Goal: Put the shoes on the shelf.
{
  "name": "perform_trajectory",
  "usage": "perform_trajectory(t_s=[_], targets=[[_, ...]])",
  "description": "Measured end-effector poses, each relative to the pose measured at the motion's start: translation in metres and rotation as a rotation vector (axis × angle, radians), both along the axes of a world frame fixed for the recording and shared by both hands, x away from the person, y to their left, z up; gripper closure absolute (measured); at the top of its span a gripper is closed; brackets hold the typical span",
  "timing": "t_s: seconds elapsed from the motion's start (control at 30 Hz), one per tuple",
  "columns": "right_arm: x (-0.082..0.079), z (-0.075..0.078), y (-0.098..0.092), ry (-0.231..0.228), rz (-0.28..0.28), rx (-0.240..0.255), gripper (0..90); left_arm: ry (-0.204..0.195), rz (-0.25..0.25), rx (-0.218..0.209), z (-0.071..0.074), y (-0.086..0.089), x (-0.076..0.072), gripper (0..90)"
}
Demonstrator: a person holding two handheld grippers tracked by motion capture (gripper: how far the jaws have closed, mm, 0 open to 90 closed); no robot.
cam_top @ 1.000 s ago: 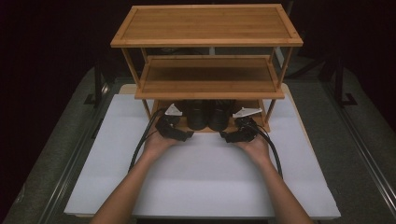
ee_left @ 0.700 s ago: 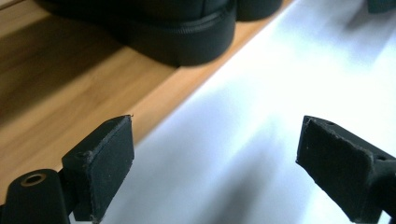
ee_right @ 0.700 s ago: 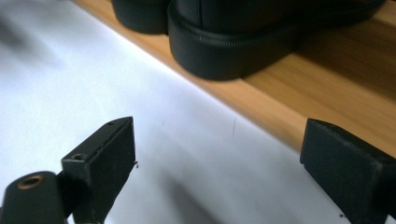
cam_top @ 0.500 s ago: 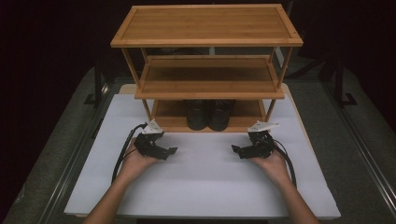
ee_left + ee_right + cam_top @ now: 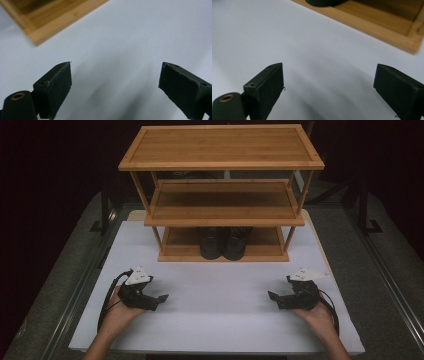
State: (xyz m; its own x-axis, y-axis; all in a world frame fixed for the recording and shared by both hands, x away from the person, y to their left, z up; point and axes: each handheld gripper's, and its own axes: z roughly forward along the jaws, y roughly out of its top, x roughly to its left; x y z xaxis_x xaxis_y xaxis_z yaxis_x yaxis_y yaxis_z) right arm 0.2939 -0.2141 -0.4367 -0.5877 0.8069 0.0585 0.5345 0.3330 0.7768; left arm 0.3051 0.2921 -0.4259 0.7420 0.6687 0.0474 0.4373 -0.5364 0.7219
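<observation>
A honey-brown bamboo rack (image 5: 221, 200) showed straight grain on its three shelves. The pair of shoes (image 5: 225, 242) on the bottom shelf was black. The tabletop (image 5: 220, 315) was plain white. Both grippers, left gripper (image 5: 161, 298) and right gripper (image 5: 272, 296), were black with grey plates.

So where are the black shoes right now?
In the high view, the black shoes sit side by side in the middle of the wooden rack's bottom shelf, beyond both claws.

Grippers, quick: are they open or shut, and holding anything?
Left gripper: open, holding nothing.
Right gripper: open, holding nothing.
</observation>
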Motion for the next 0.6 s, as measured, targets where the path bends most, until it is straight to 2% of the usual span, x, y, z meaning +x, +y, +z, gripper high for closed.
perform_trajectory(t_s=[0.03, 0.17, 0.47, 0.6], targets=[[0.000, 0.000, 0.000, 0.000, 0.000, 0.000, 8.9, 0.000, 0.000, 0.000, 0.000, 0.000, 0.000, 10.7], [-0.018, -0.003, -0.017, 0.010, -0.031, -0.014, 9.0, 0.010, 0.016, 0.017, -0.003, 0.014, -0.016, 10.7], [-0.046, -0.012, -0.043, 0.048, -0.099, -0.072, 9.0, 0.043, 0.069, 0.032, -0.011, 0.038, -0.040, 7.8], [-0.053, -0.016, -0.048, 0.061, -0.123, -0.105, 8.9, 0.056, 0.086, 0.048, -0.016, 0.046, -0.047, 1.6]])
